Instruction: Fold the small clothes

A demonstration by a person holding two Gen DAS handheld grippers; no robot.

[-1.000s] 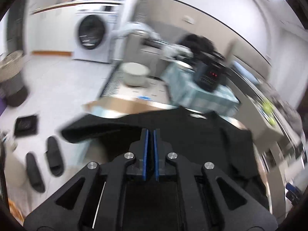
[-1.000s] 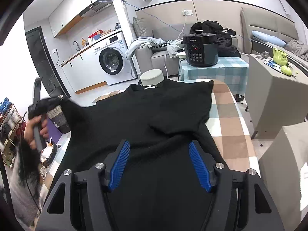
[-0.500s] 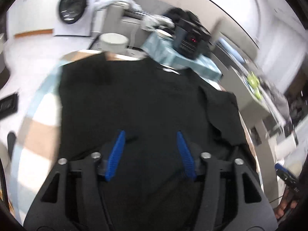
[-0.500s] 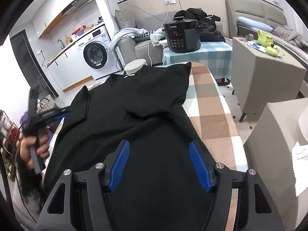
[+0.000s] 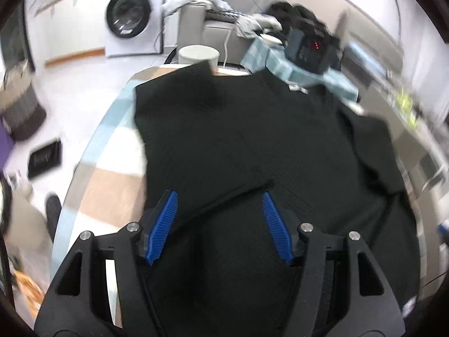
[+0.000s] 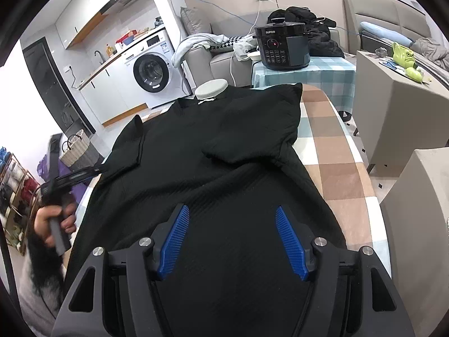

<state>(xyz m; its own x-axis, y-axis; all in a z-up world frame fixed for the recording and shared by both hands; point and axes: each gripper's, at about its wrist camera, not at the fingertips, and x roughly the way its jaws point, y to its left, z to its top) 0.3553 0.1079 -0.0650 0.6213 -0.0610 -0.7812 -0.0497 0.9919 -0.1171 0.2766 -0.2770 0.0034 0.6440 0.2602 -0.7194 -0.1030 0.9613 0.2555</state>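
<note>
On the checked counter (image 6: 334,151), the left hand-held gripper (image 5: 220,224) has just released the black shirt's (image 6: 213,174) sleeve (image 6: 126,143) folded inward, while the right hand-held gripper (image 6: 233,241) gapes empty.

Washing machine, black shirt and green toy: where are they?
Washing machine (image 6: 151,73): right wrist view, on its round door.
Black shirt (image 6: 196,174): right wrist view, on its chest.
Green toy (image 6: 404,56): right wrist view, on its face.

A black SUPOR pressure cooker (image 6: 282,47) stands on a small table with a blue checked cloth (image 6: 306,77). Left of the cooker stands a white washing machine (image 6: 153,73); right of it, a green figurine (image 6: 404,56) sits on a beige cabinet (image 6: 398,112).
</note>
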